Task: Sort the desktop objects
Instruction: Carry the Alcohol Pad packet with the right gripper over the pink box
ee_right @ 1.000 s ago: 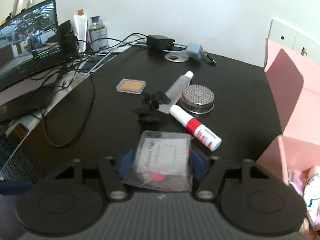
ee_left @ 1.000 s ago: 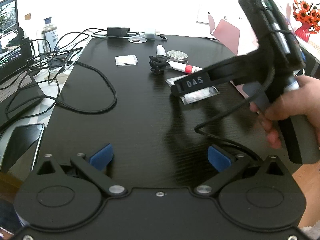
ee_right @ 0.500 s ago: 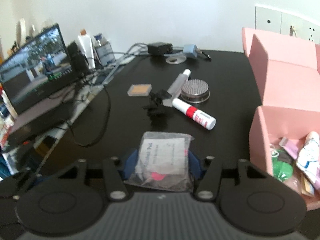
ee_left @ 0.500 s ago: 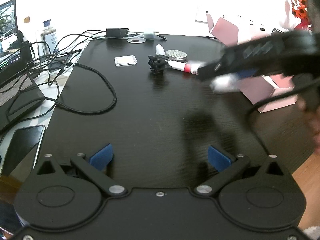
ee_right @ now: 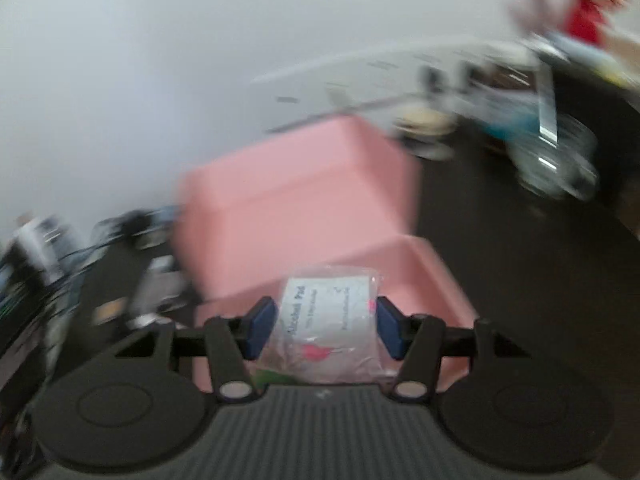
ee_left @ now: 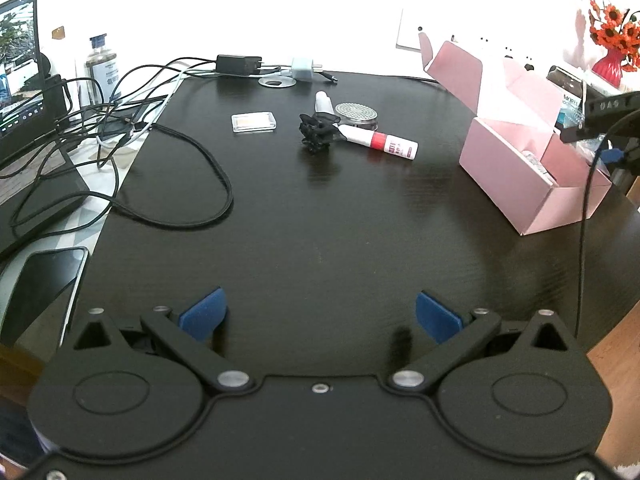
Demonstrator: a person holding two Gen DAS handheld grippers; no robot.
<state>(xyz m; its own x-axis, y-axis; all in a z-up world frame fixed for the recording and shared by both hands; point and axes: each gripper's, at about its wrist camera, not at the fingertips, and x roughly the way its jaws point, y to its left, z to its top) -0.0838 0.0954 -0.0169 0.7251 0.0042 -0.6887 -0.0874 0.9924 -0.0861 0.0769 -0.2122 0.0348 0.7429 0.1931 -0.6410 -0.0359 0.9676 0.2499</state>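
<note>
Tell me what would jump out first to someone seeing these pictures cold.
Probably the open pink box on the right side of the black desk, the brightest thing there. Next, the clear alcohol-pad packet pinched in the right claw, poised over that box in a motion-blurred view. Last, the little cluster mid-desk: a red-banded white tube beside a black clip.

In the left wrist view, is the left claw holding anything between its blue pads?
No. The left claw stands open, with only bare black desk showing between its blue pads.
</note>
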